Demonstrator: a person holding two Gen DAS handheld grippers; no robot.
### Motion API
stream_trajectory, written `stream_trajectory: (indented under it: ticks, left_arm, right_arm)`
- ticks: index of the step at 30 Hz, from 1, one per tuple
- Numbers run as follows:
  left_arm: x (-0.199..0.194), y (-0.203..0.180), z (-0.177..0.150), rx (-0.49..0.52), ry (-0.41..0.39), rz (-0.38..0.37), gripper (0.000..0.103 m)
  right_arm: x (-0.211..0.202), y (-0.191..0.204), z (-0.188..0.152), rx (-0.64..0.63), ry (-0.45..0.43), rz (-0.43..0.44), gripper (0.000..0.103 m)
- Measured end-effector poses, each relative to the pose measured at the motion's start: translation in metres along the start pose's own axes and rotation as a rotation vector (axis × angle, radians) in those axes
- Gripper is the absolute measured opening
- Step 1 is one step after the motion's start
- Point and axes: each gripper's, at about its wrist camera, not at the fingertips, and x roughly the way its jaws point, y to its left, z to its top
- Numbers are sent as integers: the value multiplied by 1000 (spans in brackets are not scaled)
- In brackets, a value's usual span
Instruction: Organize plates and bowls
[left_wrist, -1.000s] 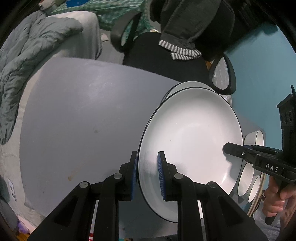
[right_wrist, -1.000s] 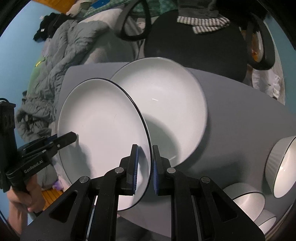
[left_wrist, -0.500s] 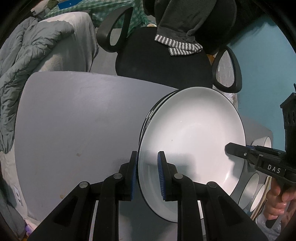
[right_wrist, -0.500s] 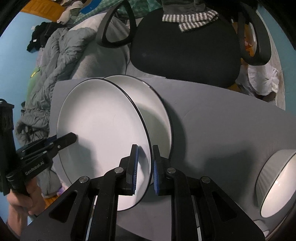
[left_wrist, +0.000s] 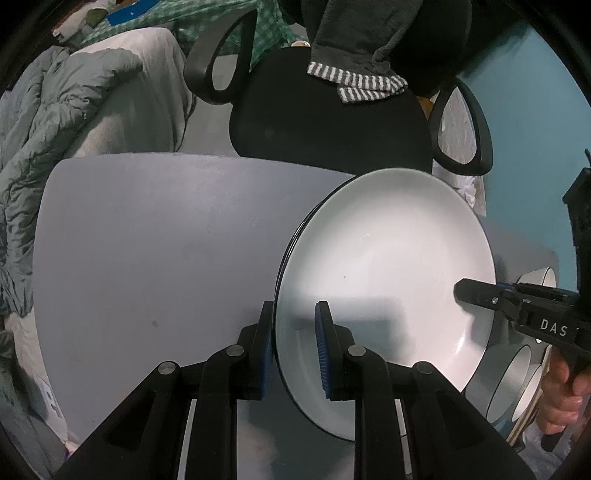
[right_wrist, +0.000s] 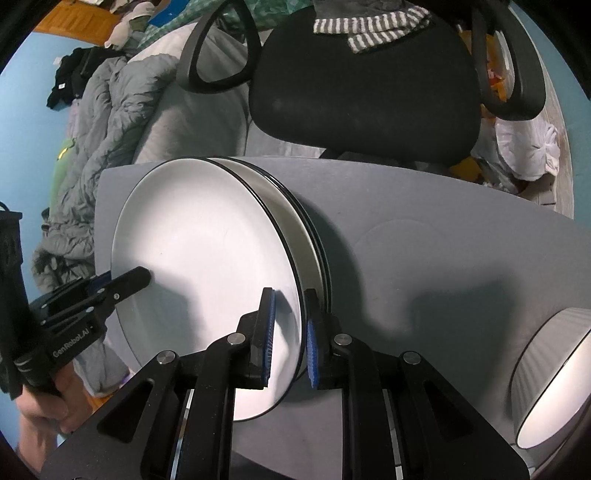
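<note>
A white plate with a thin black rim (left_wrist: 384, 273) (right_wrist: 207, 280) sits on top of a stack of like plates (right_wrist: 314, 240) on the grey table (left_wrist: 159, 251). My left gripper (left_wrist: 293, 345) straddles the plate's near left rim, jaws slightly parted around it. My right gripper (right_wrist: 288, 332) straddles the opposite rim, also slightly parted. Each gripper shows in the other's view, at the plate's edge (left_wrist: 517, 306) (right_wrist: 92, 295).
White bowls with ribbed grey sides stand at the table's right end (right_wrist: 554, 376) (left_wrist: 517, 376). A black office chair (right_wrist: 362, 85) with a striped cloth stands behind the table. A grey duvet (left_wrist: 48, 147) lies on the left.
The held plate has come down over the stack and now rests on it. Both grippers' jaws have parted a little around its rim.
</note>
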Motion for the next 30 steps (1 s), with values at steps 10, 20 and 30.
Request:
stream_trajectory:
  ticks: [10,20,30]
  left_arm:
    - [3,-2,0,7,12,7,20]
    - [3,-11,-1,45,-5,33,27]
    - [1,-10,-5,38,3,17,30]
  right_arm:
    - [0,2,6,7,29,-36,19]
    - [2,17,14,21,92,-74,44]
    - [2,22,15,30,122,-120,46]
